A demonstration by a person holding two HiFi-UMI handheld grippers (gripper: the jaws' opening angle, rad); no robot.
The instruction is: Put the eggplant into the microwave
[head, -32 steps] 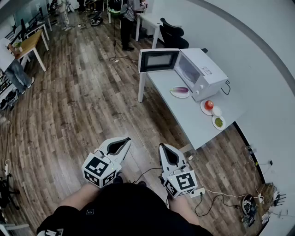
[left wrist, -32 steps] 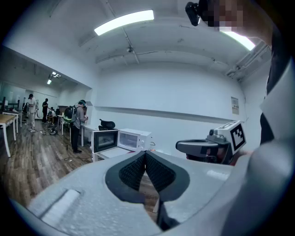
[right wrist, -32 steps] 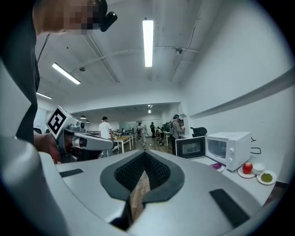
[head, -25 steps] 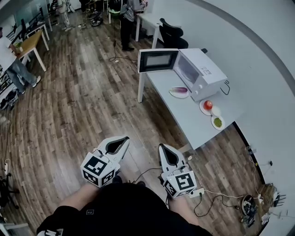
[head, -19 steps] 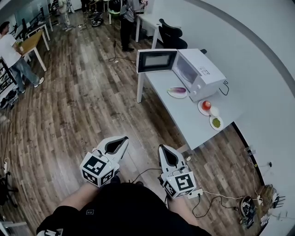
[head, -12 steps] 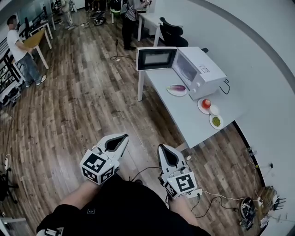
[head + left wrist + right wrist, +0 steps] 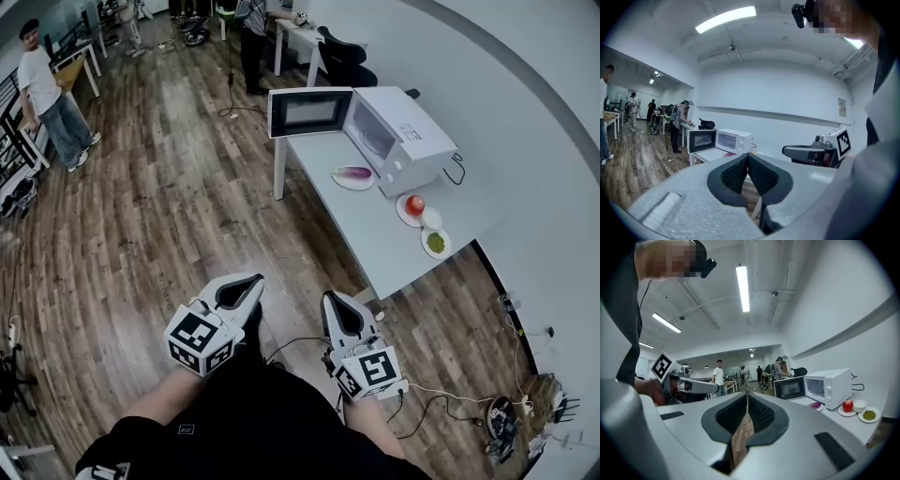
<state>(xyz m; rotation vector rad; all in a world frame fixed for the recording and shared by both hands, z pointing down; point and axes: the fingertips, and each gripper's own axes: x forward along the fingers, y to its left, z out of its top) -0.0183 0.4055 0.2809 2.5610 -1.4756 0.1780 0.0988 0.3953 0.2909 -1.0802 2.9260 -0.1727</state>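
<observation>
The left gripper (image 7: 255, 281) and right gripper (image 7: 329, 297) are both closed and empty, far from the table (image 7: 375, 248), so walk closer, then open one wide for the eggplant (image 7: 354, 172), which seems to lie on a plate beside the open microwave (image 7: 405, 141).

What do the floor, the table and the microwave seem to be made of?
Floor: wood or wood-look laminate, with brown planks and grain.
Table: smooth pale grey top, probably laminate, on white legs.
Microwave: white painted metal or plastic casing, door with dark glass-like window.
</observation>
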